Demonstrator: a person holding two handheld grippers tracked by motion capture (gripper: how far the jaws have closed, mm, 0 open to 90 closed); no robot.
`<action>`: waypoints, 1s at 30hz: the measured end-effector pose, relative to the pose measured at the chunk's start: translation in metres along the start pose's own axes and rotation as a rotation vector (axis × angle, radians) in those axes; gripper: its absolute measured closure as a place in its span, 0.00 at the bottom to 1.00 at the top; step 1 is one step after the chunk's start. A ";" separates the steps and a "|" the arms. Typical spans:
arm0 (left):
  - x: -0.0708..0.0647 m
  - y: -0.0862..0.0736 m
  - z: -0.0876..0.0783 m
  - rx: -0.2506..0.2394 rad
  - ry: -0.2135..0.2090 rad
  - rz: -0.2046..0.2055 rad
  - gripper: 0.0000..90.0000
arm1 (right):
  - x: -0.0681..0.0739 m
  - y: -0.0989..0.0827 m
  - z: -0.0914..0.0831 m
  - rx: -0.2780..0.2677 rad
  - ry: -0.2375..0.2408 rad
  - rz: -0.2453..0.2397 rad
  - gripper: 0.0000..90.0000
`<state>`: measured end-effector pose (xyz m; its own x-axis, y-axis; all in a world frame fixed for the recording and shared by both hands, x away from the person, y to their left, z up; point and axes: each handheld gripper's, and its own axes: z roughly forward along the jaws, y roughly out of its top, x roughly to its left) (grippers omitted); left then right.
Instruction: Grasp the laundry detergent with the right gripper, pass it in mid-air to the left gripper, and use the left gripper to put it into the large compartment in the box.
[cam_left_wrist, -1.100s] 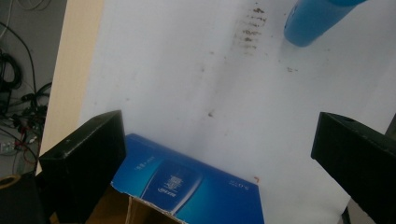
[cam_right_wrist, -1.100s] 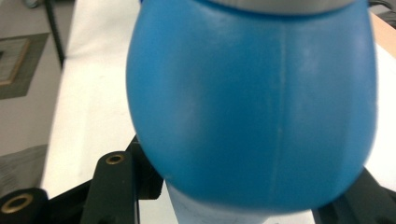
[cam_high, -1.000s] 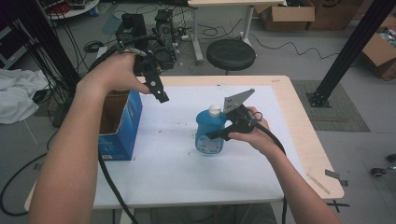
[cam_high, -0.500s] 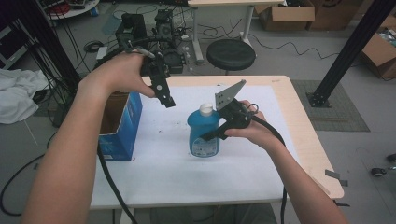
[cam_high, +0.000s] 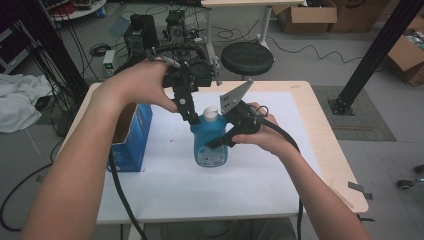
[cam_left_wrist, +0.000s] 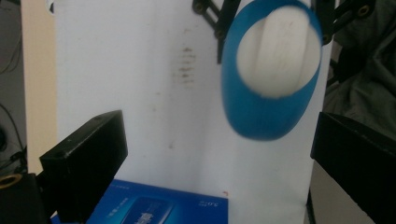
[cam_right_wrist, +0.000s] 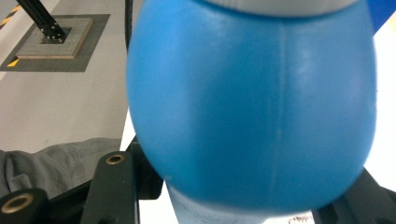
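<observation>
A blue bottle (cam_high: 210, 145) with a white cap (cam_high: 212, 114) stands upright over the white sheet (cam_high: 280, 165) on the table. My right gripper (cam_high: 214, 144) is shut on its body from the right side. In the right gripper view the bottle (cam_right_wrist: 252, 107) bulges between the two black jaws of the right gripper (cam_right_wrist: 243, 205). My left gripper (cam_high: 190, 113) hangs open just left of the cap, pointing down. From the left gripper (cam_left_wrist: 219, 137) I look down on the bottle (cam_left_wrist: 271, 107) and its cap (cam_left_wrist: 278, 53), which lie beyond the wide-apart jaws.
An open blue carton (cam_high: 131, 135) stands at the table's left edge and shows again as the blue carton (cam_left_wrist: 149, 207) below the left jaws. A black stool (cam_high: 247, 57) and cabled equipment stand behind the table. Cables trail from both grippers.
The right gripper has carried the bottle left and a little up. The left gripper has moved right and closer, from beside the carton to the bottle's cap.
</observation>
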<state>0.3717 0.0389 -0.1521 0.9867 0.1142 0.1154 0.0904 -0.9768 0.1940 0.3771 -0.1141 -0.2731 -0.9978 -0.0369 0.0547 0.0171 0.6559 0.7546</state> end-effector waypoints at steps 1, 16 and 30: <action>-0.001 0.001 0.001 -0.003 -0.012 0.001 0.06 | 0.000 0.001 0.000 -0.002 0.002 -0.003 0.50; -0.007 0.011 0.017 -0.021 -0.064 0.009 0.10 | 0.002 0.009 0.002 -0.007 0.000 -0.004 0.50; -0.006 0.011 0.030 -0.015 -0.084 0.001 0.18 | 0.003 0.009 -0.001 0.007 0.011 0.023 0.50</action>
<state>0.3704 0.0222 -0.1802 0.9947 0.0969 0.0334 0.0879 -0.9741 0.2082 0.3738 -0.1089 -0.2657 -0.9964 -0.0295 0.0792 0.0399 0.6619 0.7485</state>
